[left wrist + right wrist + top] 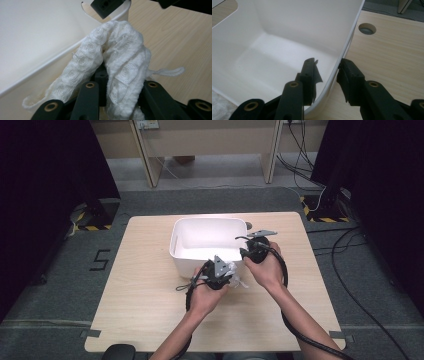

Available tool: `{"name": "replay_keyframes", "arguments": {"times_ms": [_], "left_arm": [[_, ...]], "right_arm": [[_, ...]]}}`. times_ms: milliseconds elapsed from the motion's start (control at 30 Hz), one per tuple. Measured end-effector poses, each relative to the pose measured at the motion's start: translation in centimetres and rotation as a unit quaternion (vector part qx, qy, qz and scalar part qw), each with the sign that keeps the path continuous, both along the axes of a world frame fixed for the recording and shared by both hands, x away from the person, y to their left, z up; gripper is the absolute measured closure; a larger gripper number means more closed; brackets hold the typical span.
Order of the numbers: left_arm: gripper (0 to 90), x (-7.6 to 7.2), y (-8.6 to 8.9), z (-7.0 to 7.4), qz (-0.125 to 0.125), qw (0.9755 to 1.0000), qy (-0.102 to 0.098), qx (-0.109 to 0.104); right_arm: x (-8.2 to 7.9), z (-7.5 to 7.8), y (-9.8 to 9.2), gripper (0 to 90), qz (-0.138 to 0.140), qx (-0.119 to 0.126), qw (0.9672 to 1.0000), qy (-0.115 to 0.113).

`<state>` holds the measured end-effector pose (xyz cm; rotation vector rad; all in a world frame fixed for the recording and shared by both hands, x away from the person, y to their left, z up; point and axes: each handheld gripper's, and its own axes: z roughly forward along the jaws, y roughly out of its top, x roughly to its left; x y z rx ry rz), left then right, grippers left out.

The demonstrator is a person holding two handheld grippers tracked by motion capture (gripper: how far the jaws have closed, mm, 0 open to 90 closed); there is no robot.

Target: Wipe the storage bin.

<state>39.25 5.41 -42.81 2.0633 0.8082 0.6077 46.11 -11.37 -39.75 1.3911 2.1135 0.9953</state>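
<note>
Nearest the person, the left claw (227, 270) pinches a bunched white textured cloth (120, 67), held just off the near right corner of the white plastic bin (176, 240); a loose strand of the cloth trails toward the bare wood. The near half of the desk (145, 315) is open on both sides of the forearms. Just beyond, the right claw (327, 75) straddles the bin's right wall, one jaw inside and one outside; whether it actually grips the rim I cannot tell. The bin's interior is bare white. Past it, a round cable hole (367, 28) sits near the desk's far edge.
</note>
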Motion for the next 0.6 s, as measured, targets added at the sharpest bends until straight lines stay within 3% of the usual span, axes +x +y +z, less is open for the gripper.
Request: {"name": "replay_keyframes", "arguments": {"times_ms": [600], "left_arm": [[74.6,0.34,-0.38,-0.44,-0.003,1.0,0.005,0.008]], "right_arm": [[0.04,0.03,0.04,65.6,0.0,0.003,1.0,0.001]]}}
